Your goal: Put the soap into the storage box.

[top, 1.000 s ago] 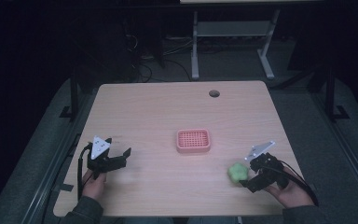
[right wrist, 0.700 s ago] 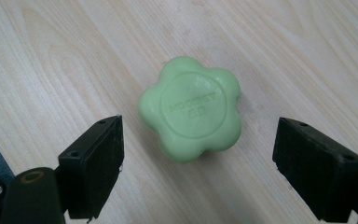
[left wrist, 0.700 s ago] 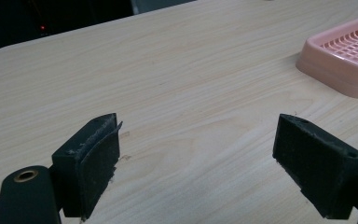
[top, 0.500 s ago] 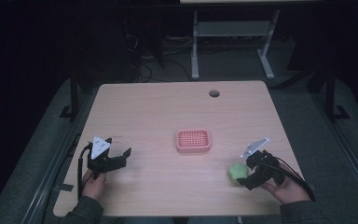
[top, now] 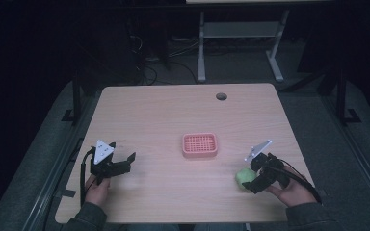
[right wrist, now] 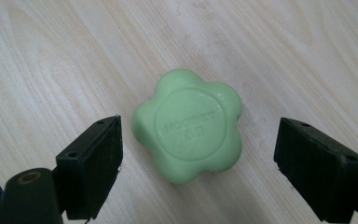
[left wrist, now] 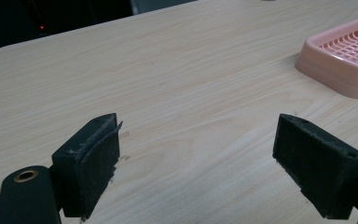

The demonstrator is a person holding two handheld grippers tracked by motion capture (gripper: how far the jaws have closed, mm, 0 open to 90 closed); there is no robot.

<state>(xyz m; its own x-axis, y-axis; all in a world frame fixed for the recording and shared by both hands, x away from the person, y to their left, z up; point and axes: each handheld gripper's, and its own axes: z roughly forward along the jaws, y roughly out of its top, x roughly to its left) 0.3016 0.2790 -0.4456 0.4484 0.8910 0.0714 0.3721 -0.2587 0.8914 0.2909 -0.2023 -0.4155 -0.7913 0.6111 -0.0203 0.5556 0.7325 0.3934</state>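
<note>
A green flower-shaped soap [right wrist: 189,126] lies flat on the wooden table [top: 164,120], at the front right in the high view [top: 244,178]. My right gripper [right wrist: 198,163] is open and straddles it, one jaw on each side, neither touching. In the high view that gripper [top: 256,179] sits just right of the soap, angled down. A pink slotted soap dish [top: 200,145] rests near the table's middle. My left gripper [top: 125,163] is open at the front left, with bare wood between its jaws [left wrist: 196,163]. The dish [left wrist: 345,58] lies ahead to its right.
A round cable hole [top: 221,96] is near the table's far edge. Beyond the table stands a metal frame [top: 236,43] on a dark floor, with cables [top: 149,57] lying there. A hand holds each gripper at the front edge.
My right gripper has edged forward and left toward the soap, so its jaws now flank it. The left gripper and the dish have stayed put.
</note>
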